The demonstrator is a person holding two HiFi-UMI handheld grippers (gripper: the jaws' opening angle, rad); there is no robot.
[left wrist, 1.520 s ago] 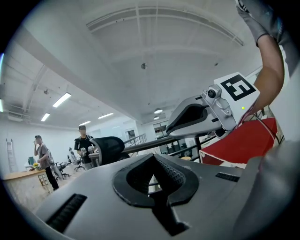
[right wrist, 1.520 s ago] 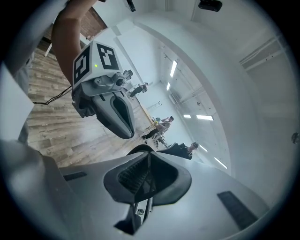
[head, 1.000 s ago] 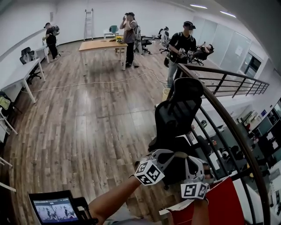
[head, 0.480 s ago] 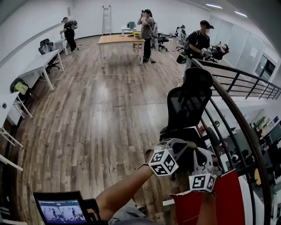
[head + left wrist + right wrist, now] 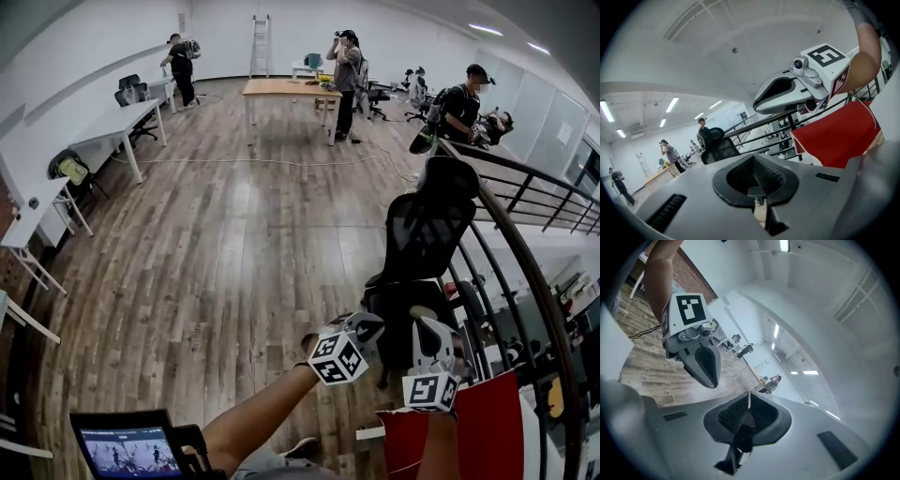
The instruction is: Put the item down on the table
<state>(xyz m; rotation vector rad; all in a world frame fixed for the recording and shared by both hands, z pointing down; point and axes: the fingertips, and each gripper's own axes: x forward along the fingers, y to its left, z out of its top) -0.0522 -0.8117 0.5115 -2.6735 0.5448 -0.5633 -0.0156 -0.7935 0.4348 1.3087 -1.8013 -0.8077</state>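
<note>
My two grippers are raised side by side at the bottom of the head view, both pointing out over the wooden floor. The left gripper [image 5: 368,324] is shut, and in its own view the left gripper [image 5: 753,159] has its jaws together with no object showing between them. The right gripper [image 5: 424,317] is just to its right. Its own view shows the right gripper [image 5: 749,403] with jaws also together and nothing visible in them. Each gripper appears in the other's view. A wooden table [image 5: 286,89] stands far across the room. No item for the task is in sight.
A black office chair [image 5: 422,239] stands just beyond the grippers, by a curved dark railing [image 5: 525,281]. A red panel [image 5: 469,436] with a cardboard edge sits under the right gripper. White desks [image 5: 112,122] line the left wall. Several people stand at the back. A small screen [image 5: 122,450] sits at the bottom left.
The head view has swung left, so the chair, railing and wooden table have slid right in the picture. Both grippers moved along with it, still side by side and shut.
</note>
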